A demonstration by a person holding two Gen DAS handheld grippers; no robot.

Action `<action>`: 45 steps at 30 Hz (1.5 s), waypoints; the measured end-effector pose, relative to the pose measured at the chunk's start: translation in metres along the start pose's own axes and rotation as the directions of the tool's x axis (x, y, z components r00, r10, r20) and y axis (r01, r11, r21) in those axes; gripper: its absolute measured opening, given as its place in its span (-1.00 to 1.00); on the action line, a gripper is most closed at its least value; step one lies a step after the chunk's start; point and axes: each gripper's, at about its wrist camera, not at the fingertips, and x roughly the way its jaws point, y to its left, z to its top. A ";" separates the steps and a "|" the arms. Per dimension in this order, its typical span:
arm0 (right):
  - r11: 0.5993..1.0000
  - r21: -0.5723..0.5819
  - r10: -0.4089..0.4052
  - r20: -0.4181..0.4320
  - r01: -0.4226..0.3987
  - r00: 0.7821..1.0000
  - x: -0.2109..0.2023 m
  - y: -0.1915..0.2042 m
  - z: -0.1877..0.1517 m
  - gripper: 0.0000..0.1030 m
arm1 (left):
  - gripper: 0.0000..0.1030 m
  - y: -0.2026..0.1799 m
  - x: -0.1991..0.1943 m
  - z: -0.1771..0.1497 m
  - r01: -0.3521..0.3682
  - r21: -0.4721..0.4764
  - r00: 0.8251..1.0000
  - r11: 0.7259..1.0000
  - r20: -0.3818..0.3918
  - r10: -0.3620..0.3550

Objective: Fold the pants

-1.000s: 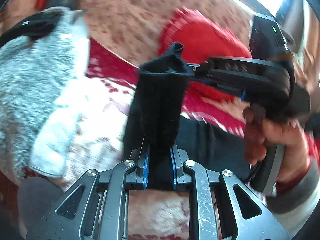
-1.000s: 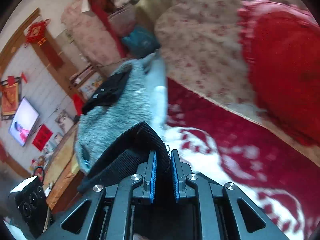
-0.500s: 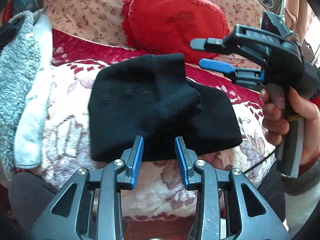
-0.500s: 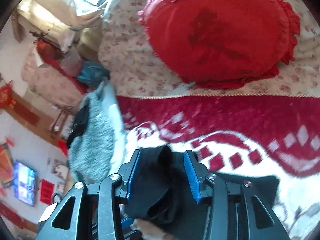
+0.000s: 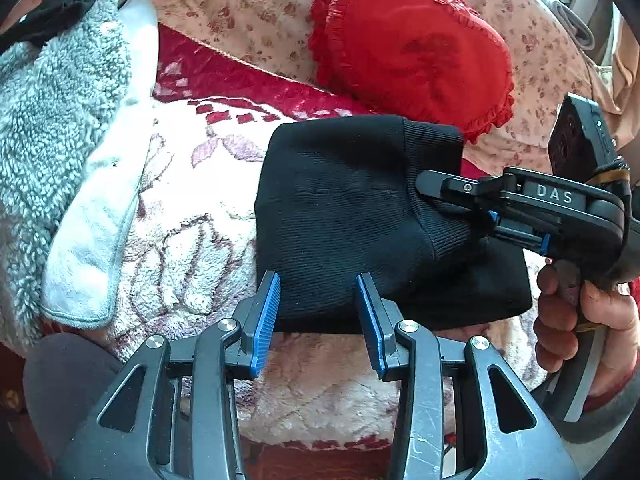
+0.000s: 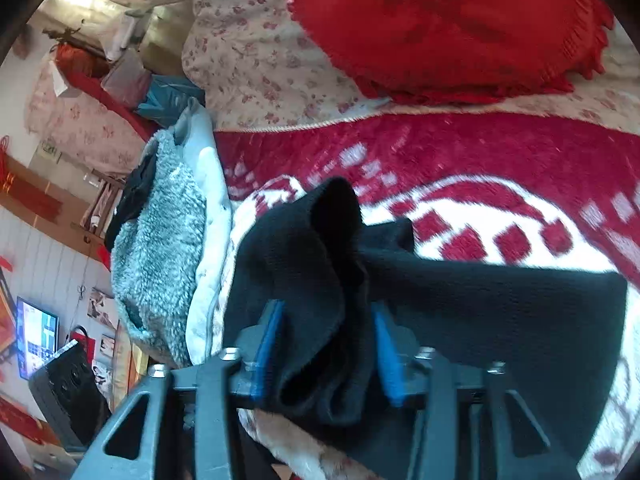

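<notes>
Hovering over the folded black pants, the left gripper has its blue pads parted, jaws just been opening; the near edge of the pants lies between and just ahead of the tips, pads not pressing on it; nothing held. The pants lie folded on a red-and-white fleece blanket, straight ahead of the left gripper; a ribbed cuff end sticks up on the side toward the right gripper.

Right gripper comes in from the right in the left wrist view, held by a hand; in its own view the bunched cuff of the pants sits between its blue pads, jaws just been closing after opening wider; fabric fills the gap, but whether the pads actually clamp it cannot tell, frame blurred.

Writing: "DAS" in pale letters on the right gripper's body; nothing else readable.

Beyond the pants, a red frilled cushion rests against floral upholstery; to the left gripper's left, a grey fleece garment in a heap.
</notes>
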 end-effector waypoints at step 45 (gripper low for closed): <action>0.936 0.025 -0.352 0.139 0.352 0.926 -0.120 -0.042 -0.032 -0.65 | -0.12 -0.051 0.014 0.025 -0.006 0.075 0.999 0.997 -0.042 0.009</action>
